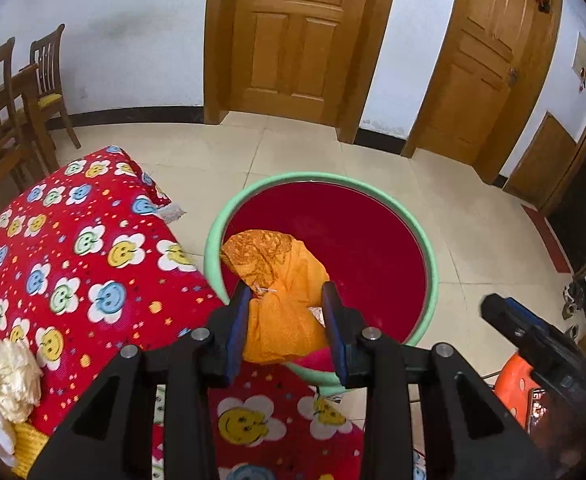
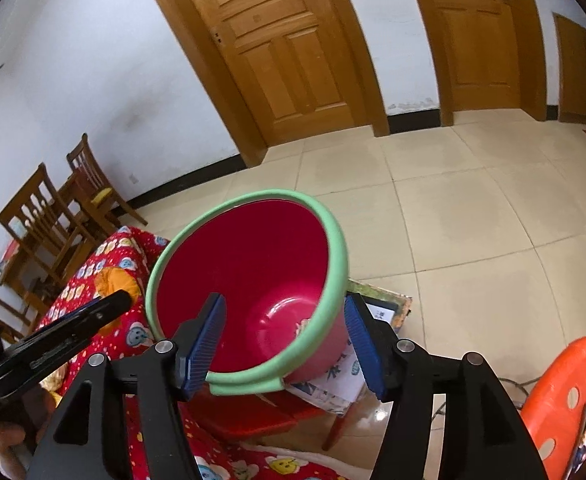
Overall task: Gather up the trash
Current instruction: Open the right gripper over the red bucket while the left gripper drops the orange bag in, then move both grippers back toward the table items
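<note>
At lower centre, the left gripper (image 1: 289, 316) pinches a crumpled orange wrapper (image 1: 281, 300) between its fingers above the red bucket (image 2: 253, 280). The right gripper (image 2: 285, 340) has spread fingers astride the bucket's green rim, lower centre.

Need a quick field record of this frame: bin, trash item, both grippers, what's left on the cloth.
bin: red plastic bucket with green rim, interior looks empty in the right wrist view
trash item: crumpled orange wrapper, seen over the bucket's mouth
left gripper: jaws shut on the wrapper
right gripper: jaws open, straddling the bucket's near rim, pads not touching it
left on cloth: cream crumpled tissue wad on the red smiley-flower tablecloth
nearby: orange perforated plastic stool
step: wrapper not yet released
</note>
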Demonstrator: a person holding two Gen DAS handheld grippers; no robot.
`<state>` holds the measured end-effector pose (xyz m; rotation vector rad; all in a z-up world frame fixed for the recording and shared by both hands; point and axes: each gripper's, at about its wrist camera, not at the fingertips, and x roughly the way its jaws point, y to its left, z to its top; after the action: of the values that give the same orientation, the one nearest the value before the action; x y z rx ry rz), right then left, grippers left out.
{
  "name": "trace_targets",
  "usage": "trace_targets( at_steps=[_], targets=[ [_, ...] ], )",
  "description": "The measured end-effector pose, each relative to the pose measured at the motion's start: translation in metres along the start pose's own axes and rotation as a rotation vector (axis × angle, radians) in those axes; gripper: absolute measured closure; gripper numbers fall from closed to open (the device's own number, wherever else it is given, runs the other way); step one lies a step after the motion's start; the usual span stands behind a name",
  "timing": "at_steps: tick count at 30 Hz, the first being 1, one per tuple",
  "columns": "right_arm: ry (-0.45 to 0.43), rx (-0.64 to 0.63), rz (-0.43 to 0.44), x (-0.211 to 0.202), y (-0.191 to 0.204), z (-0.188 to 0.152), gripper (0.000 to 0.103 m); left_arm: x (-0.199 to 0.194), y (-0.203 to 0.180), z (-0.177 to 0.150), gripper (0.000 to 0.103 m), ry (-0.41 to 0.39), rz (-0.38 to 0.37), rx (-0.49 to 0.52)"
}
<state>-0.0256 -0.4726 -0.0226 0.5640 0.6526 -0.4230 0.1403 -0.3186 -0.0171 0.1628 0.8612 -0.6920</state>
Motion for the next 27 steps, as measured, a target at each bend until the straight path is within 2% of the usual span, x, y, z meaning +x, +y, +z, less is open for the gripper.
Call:
trace_targets(
  at_steps=[3, 6, 8, 11, 17, 21, 27],
  targets=[
    [-0.007, 0.019, -0.004, -0.004, -0.008, 0.0, 0.04, 0.005, -0.003, 0.001, 0.066, 0.003, 0.009, 0.005],
    [-0.013, 0.03, -0.008, -0.007, -0.011, 0.001, 0.04, 0.007, -0.005, 0.001, 0.051, 0.008, 0.026, 0.005],
    [-0.015, 0.033, -0.009, -0.008, -0.012, 0.002, 0.04, 0.005, -0.005, 0.002, 0.038, 0.003, 0.046, 0.006],
    [-0.014, 0.034, -0.009, -0.007, -0.009, 0.002, 0.04, 0.001, -0.005, 0.002, 0.03, -0.007, 0.073, 0.013],
    [-0.015, 0.027, -0.003, -0.012, -0.004, -0.001, 0.039, -0.01, 0.001, -0.002, 0.027, -0.005, 0.095, -0.012],
    [-0.027, 0.021, 0.001, -0.017, 0.0, -0.002, 0.032, -0.021, 0.008, -0.007, 0.026, -0.002, 0.084, -0.048],
    [-0.033, 0.01, 0.012, -0.024, 0.006, -0.004, 0.03, -0.047, 0.018, -0.014, 0.021, -0.034, 0.115, -0.081]
  ],
)
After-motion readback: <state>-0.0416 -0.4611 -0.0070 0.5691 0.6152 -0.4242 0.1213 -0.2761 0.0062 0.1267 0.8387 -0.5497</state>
